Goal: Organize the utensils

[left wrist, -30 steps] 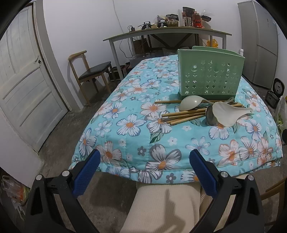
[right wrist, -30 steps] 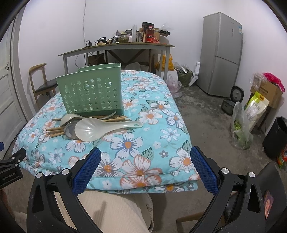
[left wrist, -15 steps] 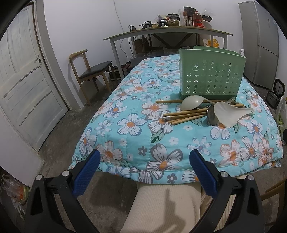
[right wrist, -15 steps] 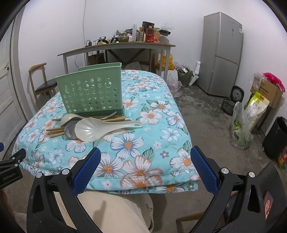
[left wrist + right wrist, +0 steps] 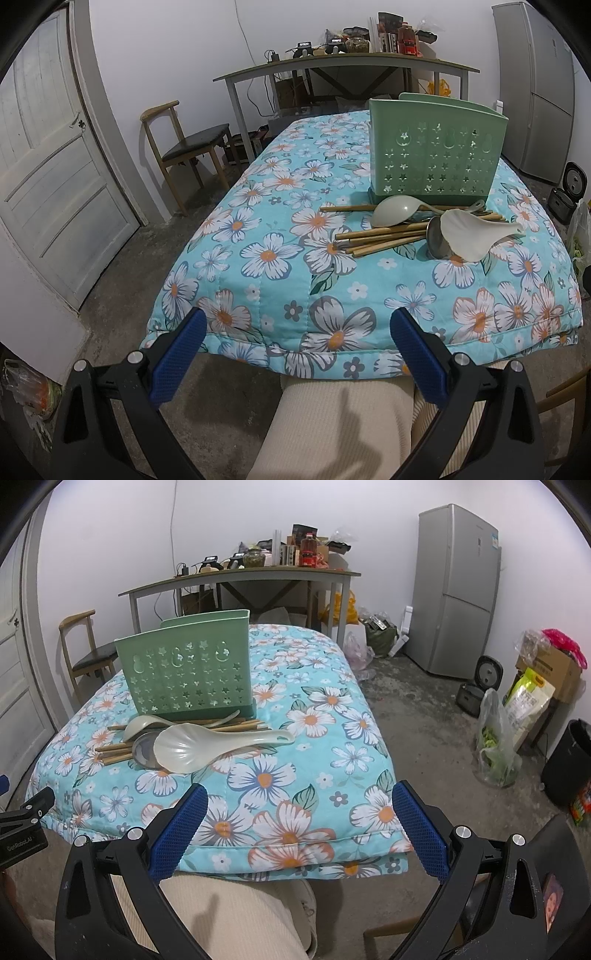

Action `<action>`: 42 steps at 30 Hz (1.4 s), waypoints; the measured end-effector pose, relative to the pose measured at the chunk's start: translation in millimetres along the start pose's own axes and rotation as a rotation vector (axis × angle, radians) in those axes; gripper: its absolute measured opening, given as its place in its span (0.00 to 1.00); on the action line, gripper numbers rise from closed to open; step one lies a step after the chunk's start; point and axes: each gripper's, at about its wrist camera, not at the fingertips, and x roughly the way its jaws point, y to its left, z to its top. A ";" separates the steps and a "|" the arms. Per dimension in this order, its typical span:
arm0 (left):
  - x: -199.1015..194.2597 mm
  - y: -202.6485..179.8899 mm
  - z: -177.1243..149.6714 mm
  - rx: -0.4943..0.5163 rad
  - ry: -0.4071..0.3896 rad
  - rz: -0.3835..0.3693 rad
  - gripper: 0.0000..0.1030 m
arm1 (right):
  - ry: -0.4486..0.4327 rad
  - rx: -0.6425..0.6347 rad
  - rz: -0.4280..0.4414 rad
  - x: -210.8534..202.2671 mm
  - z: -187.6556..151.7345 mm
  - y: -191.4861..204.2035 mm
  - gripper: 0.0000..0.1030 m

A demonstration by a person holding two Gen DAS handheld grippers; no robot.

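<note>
Chopsticks (image 5: 122, 747) half buried under spoons (image 5: 207, 746). White spoon's handle aimed at 3 o'clock, rack (image 5: 188, 672) upright behind. Left gripper (image 5: 295, 332) and right gripper (image 5: 299, 812) spread wide, empty.

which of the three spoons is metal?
The middle one: the steel spoon, its shiny bowl half hidden under the big cream scalloped spoon. The third, the greenish-grey plastic spoon, lies nearest the green holder.

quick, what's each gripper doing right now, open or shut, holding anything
Left gripper: open, holding nothing, short of the near edge of the floral-quilted table.
Right gripper: open, holding nothing, over the same near edge.
</note>
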 end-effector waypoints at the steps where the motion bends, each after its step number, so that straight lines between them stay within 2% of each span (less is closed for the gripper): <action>1: -0.1 -0.3 0.0 0.000 0.000 0.000 0.95 | 0.000 0.000 0.001 0.1 0.5 0.2 0.93; 20: 5.1 -0.7 -1.4 -0.010 0.011 -0.001 0.95 | 0.005 0.000 -0.001 1.6 0.2 -0.4 0.93; 30: 26.4 4.1 13.9 -0.013 0.040 -0.058 0.95 | 0.022 -0.016 0.006 14.0 4.1 11.0 0.93; 33: 36.1 0.3 20.1 0.016 0.053 -0.076 0.95 | 0.029 -0.026 0.020 20.1 5.5 17.0 0.93; 36: 48.8 -3.1 25.4 0.040 0.079 -0.142 0.95 | 0.042 -0.036 0.045 27.4 7.1 22.1 0.93; 39: 58.1 -3.0 28.8 0.024 0.089 -0.230 0.95 | 0.043 -0.045 0.052 32.0 8.8 25.3 0.93; 42: 70.2 -1.7 31.8 -0.009 0.119 -0.363 0.95 | 0.048 -0.052 0.058 38.7 9.4 26.9 0.93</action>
